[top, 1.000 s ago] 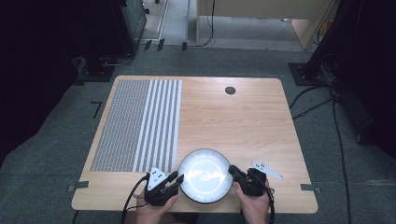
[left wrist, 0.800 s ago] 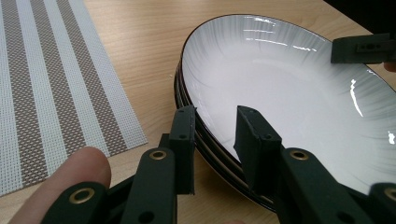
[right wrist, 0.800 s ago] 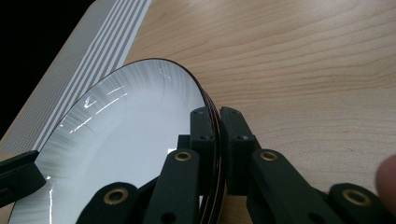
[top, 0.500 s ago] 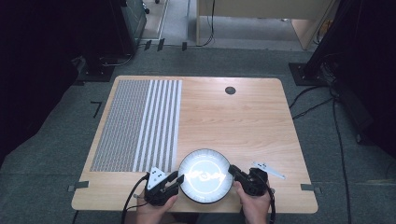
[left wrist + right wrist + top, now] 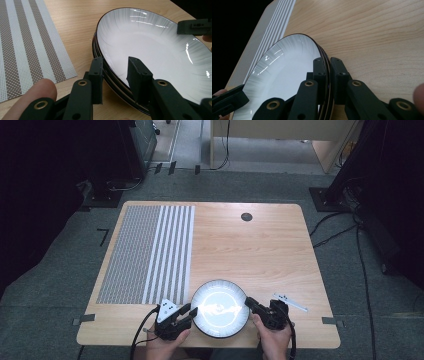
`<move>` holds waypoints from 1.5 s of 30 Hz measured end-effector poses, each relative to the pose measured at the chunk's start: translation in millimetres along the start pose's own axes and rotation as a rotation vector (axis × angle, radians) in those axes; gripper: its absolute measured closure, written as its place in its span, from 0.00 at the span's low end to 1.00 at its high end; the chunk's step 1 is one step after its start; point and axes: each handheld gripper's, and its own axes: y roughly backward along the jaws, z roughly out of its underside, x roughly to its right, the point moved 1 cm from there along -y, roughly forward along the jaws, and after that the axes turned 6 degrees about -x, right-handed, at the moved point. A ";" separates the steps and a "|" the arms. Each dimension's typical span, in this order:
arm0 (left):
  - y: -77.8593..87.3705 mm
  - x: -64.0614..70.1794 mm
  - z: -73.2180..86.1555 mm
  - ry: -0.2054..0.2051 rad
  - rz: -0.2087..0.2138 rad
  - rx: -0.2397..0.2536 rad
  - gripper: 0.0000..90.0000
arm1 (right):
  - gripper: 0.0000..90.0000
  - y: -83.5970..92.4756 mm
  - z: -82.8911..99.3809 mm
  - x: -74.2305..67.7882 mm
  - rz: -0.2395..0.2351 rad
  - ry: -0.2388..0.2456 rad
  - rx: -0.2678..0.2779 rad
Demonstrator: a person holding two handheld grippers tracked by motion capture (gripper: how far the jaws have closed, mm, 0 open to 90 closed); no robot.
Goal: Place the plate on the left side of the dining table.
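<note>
Your right gripper (image 5: pixel 329 72) is pinching the plate stack (image 5: pixel 220 309); your left gripper (image 5: pixel 115 75) is loosely straddling its rim, one striped mat (image 5: pixel 147 252) nearby.

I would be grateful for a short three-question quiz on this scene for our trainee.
1. True or false: the right gripper is clamped on the rim of the plates.
2. Where does the striped mat lie? A) on the left part of the table; B) on its right part; C) under the plates.
3. In the high view, on which side of the plates is the left gripper?
Key: 1 true; 2 A; 3 the left.
</note>
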 end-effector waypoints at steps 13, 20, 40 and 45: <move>-1.3 -1.1 0.6 0.010 0.007 -0.007 0.73 | 1.00 10.7 -5.5 5.2 -0.071 -0.098 0.018; -1.1 -1.1 1.2 -0.002 0.017 -0.012 0.71 | 1.00 12.7 -4.4 0.7 -0.080 -0.057 0.017; -2.3 -0.7 1.9 -0.001 0.013 -0.011 0.70 | 0.96 13.3 -2.0 6.0 -0.081 -0.052 -0.047; -2.7 -1.4 2.0 0.006 0.015 -0.014 0.70 | 0.96 13.8 -3.0 6.7 -0.095 -0.067 -0.048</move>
